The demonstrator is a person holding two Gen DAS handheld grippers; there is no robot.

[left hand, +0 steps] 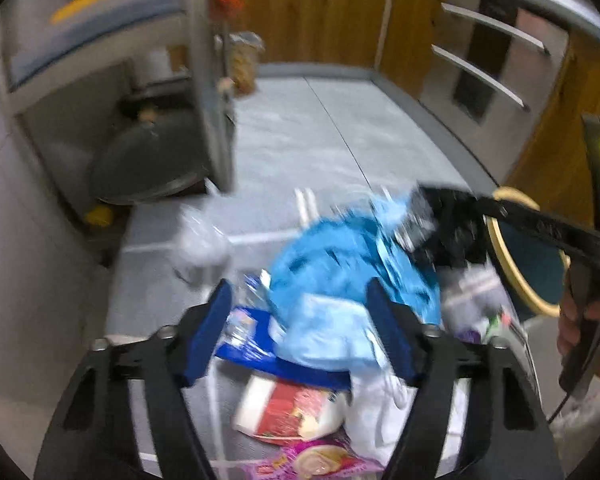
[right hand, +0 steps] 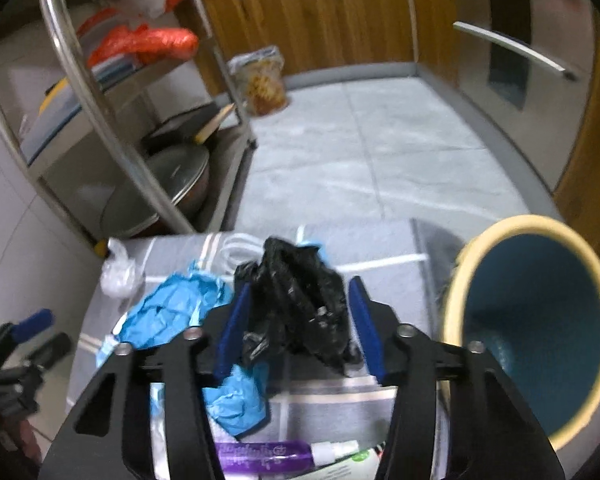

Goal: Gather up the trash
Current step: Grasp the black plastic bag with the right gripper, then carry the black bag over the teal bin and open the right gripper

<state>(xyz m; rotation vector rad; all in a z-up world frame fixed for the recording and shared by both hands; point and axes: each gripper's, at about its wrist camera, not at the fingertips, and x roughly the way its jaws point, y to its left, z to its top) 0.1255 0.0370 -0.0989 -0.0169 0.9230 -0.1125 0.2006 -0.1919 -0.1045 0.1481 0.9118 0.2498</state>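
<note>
- Grey mat on a grey tiled floor; wooden cabinets behind, steel rack to the left.
- Right gripper pinches a black bag.
- Left gripper is part-open around pale-blue paper, contact unclear.
- Bin at the right.

Background's basically a kitchen: steel-tube shelving rack on the left with a glass-lidded dark pan on its bottom shelf and orange-red plastic bags higher up. Wooden cabinet fronts along the back, pale grey tiled floor.
</note>
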